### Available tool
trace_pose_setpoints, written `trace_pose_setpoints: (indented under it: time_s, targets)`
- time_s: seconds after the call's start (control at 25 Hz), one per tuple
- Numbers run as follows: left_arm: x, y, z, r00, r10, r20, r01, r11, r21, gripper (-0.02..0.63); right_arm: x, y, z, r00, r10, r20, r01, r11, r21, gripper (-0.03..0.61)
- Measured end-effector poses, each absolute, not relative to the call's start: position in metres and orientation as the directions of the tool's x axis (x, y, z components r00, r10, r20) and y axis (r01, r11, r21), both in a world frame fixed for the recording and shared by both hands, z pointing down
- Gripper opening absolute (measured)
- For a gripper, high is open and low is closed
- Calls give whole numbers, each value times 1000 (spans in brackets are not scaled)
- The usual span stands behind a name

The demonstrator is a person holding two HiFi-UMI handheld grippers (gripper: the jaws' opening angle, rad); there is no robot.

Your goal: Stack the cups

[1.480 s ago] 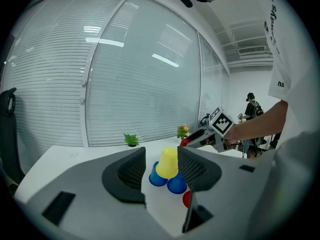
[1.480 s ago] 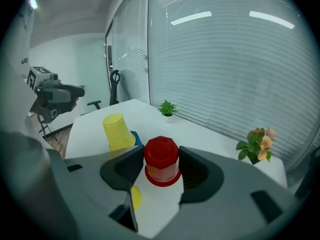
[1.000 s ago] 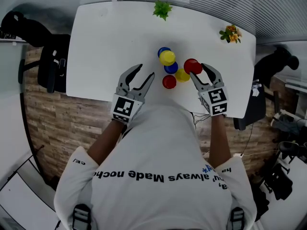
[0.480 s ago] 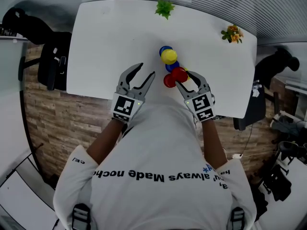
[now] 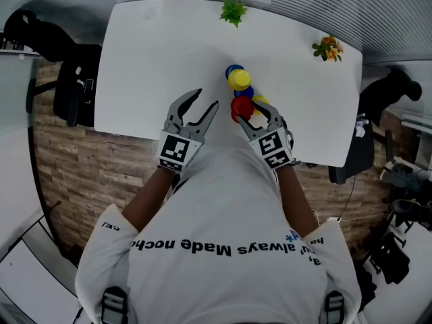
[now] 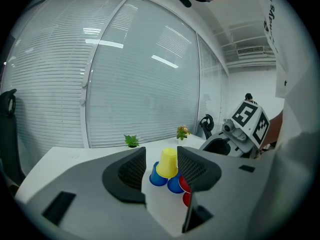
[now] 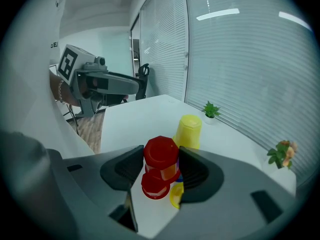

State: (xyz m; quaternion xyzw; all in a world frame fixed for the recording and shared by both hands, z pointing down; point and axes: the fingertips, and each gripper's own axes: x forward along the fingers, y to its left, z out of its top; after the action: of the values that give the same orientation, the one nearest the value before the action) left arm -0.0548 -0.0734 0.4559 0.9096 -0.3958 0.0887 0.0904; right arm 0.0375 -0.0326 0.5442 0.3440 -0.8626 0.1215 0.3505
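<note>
Head view: the right gripper (image 5: 252, 115) clasps an inverted red cup (image 5: 241, 105) above the other cups (image 5: 237, 79) on the table (image 5: 148, 59). Left gripper view: the left gripper (image 6: 161, 156) hangs released, empty, out of the way. Right gripper view: a second red cup (image 7: 155, 186) sits just below, likely the target.

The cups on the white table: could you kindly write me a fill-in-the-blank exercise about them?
The right gripper grips an upside-down plastic cup coloured ___.
The upside-down yellow plastic cup rests on two plastic cups coloured ___.
The other gripper, holding nothing, is the ___ one.
Missing words: red, blue, left.
</note>
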Motion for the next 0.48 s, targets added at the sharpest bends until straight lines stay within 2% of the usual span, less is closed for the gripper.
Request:
trace_pose_setpoints:
  time_s: [0.32,0.48]
  targets:
    - [-57,-75,457,667,-706,237,-739,-666,97,218,36,-35,546,-519,-502,691,-676,737,28,236]
    - [-57,-76,458,667,-706,239,-739,-666,98,218,38,-35,542,-534,-503,679,-680,733,8,260]
